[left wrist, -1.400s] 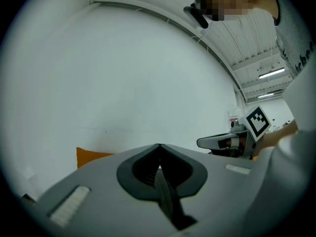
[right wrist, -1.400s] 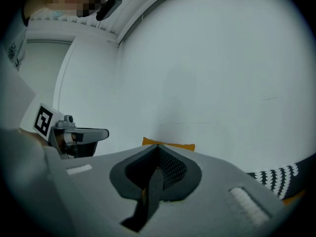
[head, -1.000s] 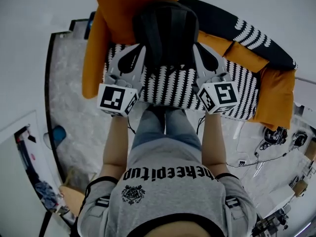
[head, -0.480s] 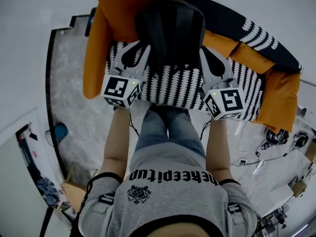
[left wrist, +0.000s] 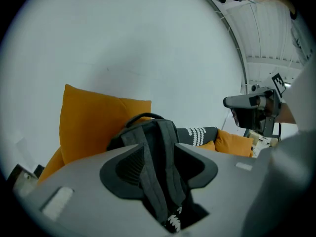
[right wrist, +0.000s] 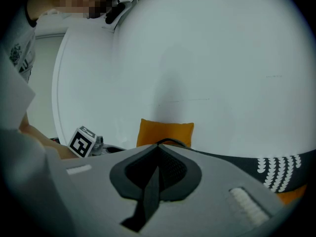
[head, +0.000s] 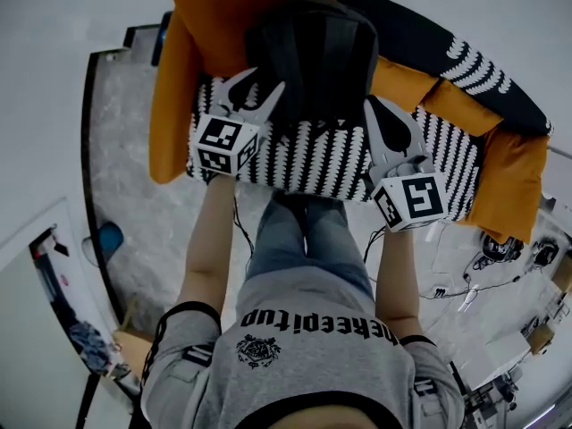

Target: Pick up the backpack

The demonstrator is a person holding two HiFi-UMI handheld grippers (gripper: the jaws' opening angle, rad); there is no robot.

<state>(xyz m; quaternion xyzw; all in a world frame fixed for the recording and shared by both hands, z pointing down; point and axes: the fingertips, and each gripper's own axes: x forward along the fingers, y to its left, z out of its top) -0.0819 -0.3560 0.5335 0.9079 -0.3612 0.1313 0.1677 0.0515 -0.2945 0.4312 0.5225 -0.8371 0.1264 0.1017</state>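
Note:
A dark backpack (head: 313, 52) stands on a sofa and leans back on a big orange cushion (head: 232, 16). My left gripper (head: 262, 86) is at its left side. In the left gripper view the jaws (left wrist: 158, 152) have just been opening and stand open. A grey shoulder strap (left wrist: 155, 181) runs loosely between them, below the backpack's top (left wrist: 148, 130). My right gripper (head: 375, 105) is at the backpack's right edge. In the right gripper view its jaws (right wrist: 159, 149) meet at the tips, with a dark strap (right wrist: 148, 191) pinched between them.
A black-and-white striped throw (head: 313, 159) covers the sofa seat, and more orange cushions (head: 509, 177) lie at the right. The person's legs (head: 304, 231) stand close to the sofa front. Cables and small gear (head: 487, 257) lie on the floor at the right.
The left gripper has sunk toward the sofa seat beside the backpack, and its jaws have gone from shut to open. The right gripper has hardly moved.

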